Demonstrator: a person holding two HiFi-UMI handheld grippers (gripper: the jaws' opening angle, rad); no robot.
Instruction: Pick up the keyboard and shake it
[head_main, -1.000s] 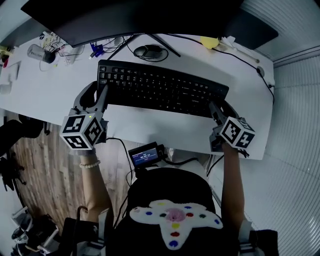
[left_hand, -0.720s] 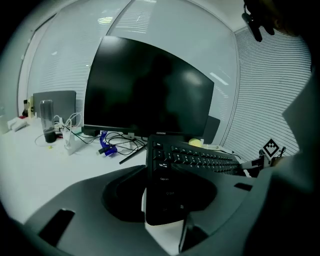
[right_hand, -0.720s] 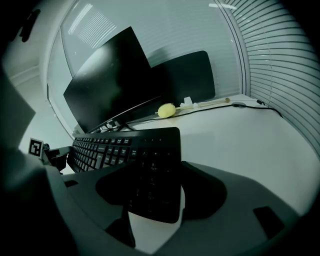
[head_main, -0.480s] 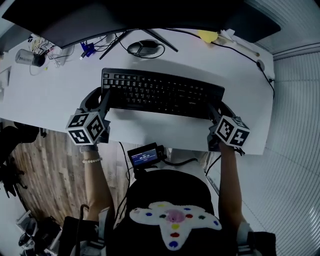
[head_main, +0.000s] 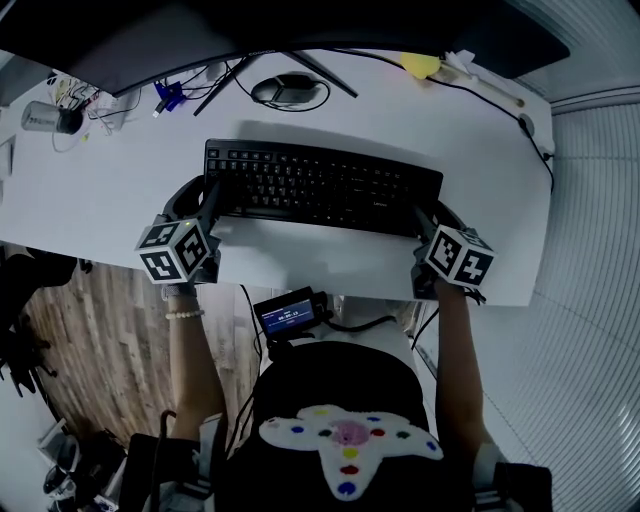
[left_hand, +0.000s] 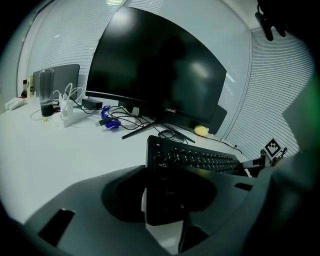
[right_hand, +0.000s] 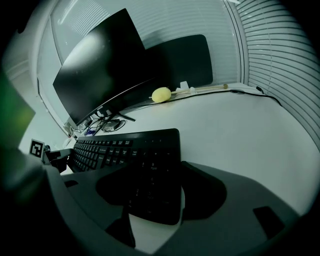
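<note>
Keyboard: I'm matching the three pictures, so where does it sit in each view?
Head view: keyboard across the middle, slightly above centre.
Left gripper view: keyboard at lower centre, running away to the right.
Right gripper view: keyboard at lower centre, running away to the left.
Shared landmark: yellow object behind it, also seen at and.

The keyboard (head_main: 322, 187) is black and full-size, with dark keys and a number pad at its right end. It stretches across the upper middle of the head view, keys up and its long side nearly level, above the white desk (head_main: 400, 110). The left gripper (head_main: 212, 196) clamps its left end and the right gripper (head_main: 425, 216) its right end.
</note>
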